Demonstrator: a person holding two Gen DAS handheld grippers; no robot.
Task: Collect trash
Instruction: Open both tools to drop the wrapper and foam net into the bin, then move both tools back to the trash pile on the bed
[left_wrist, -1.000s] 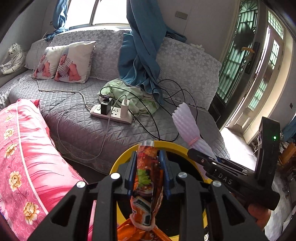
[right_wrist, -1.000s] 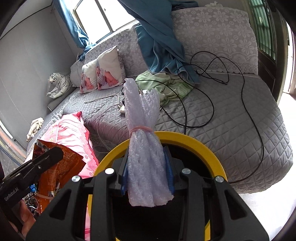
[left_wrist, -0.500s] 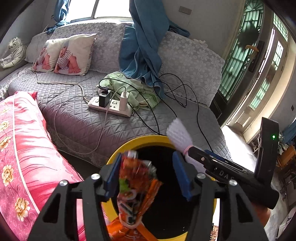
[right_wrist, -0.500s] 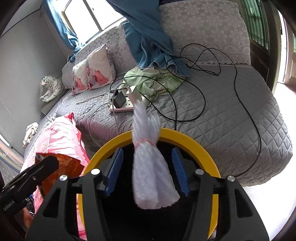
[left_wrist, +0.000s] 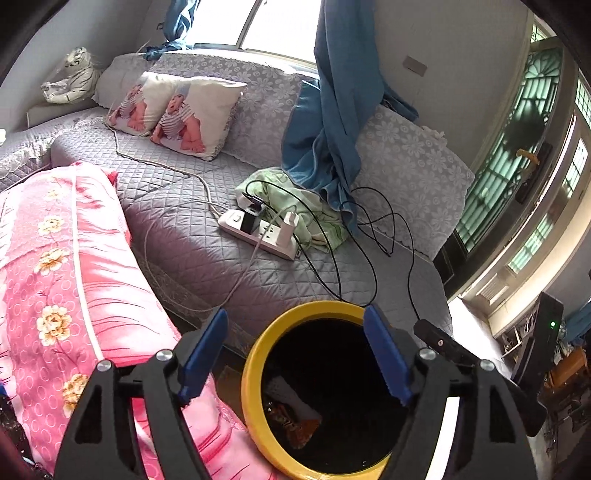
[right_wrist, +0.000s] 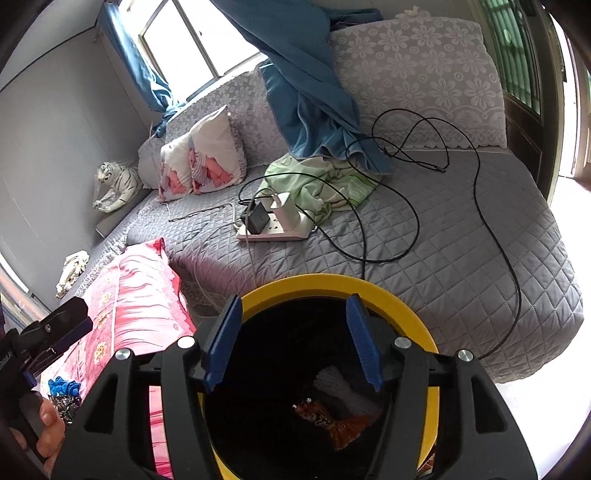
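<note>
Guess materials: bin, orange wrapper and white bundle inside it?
Bin: likely plastic, smooth glossy yellow rim, dark inside. Orange wrapper: crinkled printed film, probably plastic foil. White bundle: looks like ribbed foam or bubble sheet; too dim to be sure.

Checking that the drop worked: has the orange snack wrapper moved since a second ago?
Yes. The orange snack wrapper went down from between the left gripper's fingers, past the round yellow-rimmed bin's rim, to its bottom.

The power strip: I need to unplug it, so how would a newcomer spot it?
Find the grey quilted sofa. Near its middle, against crumpled green cloth, lies the white power strip. It alone is a flat white bar, carrying a black and a white charger.
</note>
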